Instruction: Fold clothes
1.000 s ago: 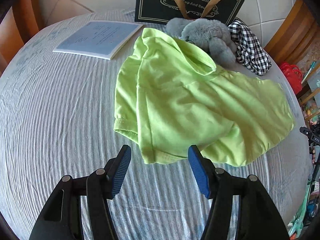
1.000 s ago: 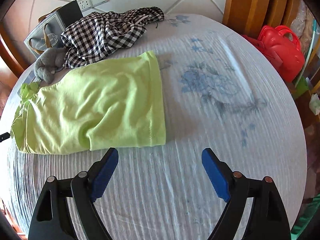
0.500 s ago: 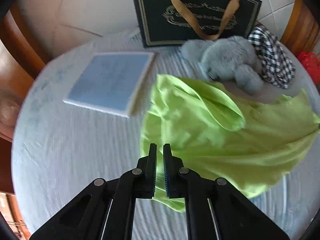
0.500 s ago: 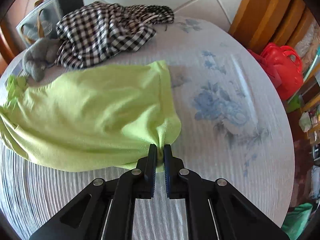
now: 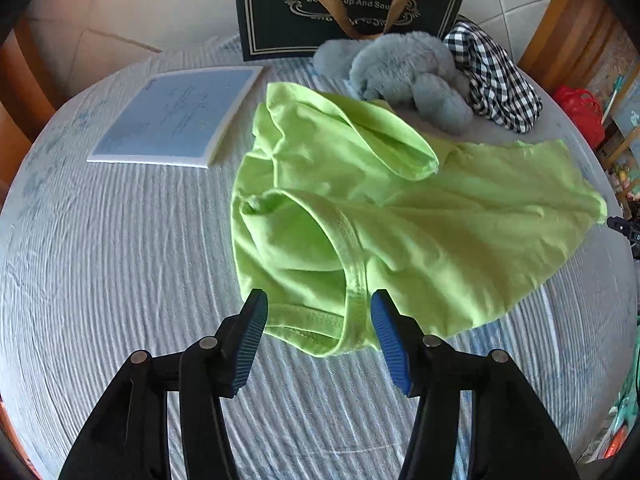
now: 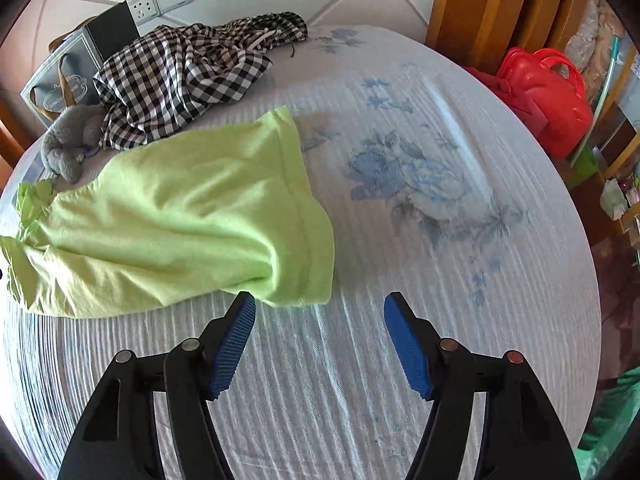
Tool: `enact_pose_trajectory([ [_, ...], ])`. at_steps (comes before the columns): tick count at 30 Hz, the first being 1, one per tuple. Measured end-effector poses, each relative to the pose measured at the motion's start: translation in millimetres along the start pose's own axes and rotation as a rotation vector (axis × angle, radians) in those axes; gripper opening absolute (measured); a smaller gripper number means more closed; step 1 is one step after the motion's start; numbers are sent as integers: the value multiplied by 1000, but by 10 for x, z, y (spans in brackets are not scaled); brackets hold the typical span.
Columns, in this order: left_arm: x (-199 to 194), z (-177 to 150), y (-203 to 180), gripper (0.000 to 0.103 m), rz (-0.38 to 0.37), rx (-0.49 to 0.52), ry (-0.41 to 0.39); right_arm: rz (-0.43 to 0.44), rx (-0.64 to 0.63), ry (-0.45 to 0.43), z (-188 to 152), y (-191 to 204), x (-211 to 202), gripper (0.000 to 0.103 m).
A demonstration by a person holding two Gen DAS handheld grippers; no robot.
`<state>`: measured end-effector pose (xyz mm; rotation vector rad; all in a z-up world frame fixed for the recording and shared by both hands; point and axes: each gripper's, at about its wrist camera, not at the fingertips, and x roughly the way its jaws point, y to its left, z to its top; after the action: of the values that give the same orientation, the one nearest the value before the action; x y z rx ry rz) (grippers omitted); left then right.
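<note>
**Both grippers spreading at the near edges of the lime-green T-shirt**

Nearest to me in the left wrist view, my left gripper (image 5: 318, 336) has its jaws opening, the blue pads apart. The ribbed neckline corner of the lime-green T-shirt (image 5: 400, 220) lies between the fingertips, but neither pad presses on it. In the right wrist view my right gripper (image 6: 320, 336) is also opening, pads wide apart; the hem corner of the shirt (image 6: 180, 224) lies just beyond the left pad, and only the bedsheet (image 6: 400, 240) shows between the jaws.

The shirt lies rumpled across the striped, blue-flowered bedsheet (image 5: 100, 260), neck end toward my left gripper and hem end toward my right. One sleeve is folded over on top of the body.

Beyond the shirt on the left side lies a pale blue booklet (image 5: 176, 116), flat on the sheet and apart from the shirt. A grey plush toy (image 5: 404, 76) sits at the shirt's far edge, touching it or nearly so. Against the toy is a crumpled black-and-white checked garment (image 6: 180, 76). Farthest back, a dark gift bag (image 5: 352, 4) with tan handles stands upright against the wall. A red bag (image 6: 548, 96) sits off the bed's right side.
</note>
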<state>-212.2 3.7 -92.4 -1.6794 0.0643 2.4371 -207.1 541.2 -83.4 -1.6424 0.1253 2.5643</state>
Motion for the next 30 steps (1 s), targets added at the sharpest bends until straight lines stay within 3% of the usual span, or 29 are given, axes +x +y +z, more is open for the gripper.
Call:
enact_pose_trajectory([
  [9, 292, 119, -246, 54, -72, -56, -32, 41, 11, -18, -81, -1, 64, 66],
  [10, 286, 121, -272, 38, -87, -62, -35, 42, 4, -20, -84, 17, 71, 66],
  [11, 288, 97, -311, 12, -115, -57, -16, 44, -6, -23, -91, 38, 76, 66],
  [14, 265, -7, -436, 10, -71, 2, -22, 49, -42, -33, -113, 110, 96, 66],
  [17, 270, 8, -368, 11, -101, -62, -29, 43, -74, -64, -115, 177, 112, 69],
  [19, 261, 18, -375, 11, -83, -70, -18, 31, -85, -84, -89, 208, 147, 90],
  [21, 230, -7, -402, 7, -45, -58, -8, 28, -88, -106, -50, 234, 194, 91],
  [22, 190, -50, -393, 6, -34, -57, -11, 43, -94, -113, -36, 252, 221, 84],
  [23, 150, -94, -382, 5, -22, -56, -14, 59, -103, -112, -22, 280, 249, 67],
  [25, 24, -207, -294, 5, -21, -77, -23, 27, -154, -95, -1, 403, 269, 9],
  [30, -373, -570, -107, 5, -28, -94, -36, 6, -260, -75, -215, 632, -85, 8],
])
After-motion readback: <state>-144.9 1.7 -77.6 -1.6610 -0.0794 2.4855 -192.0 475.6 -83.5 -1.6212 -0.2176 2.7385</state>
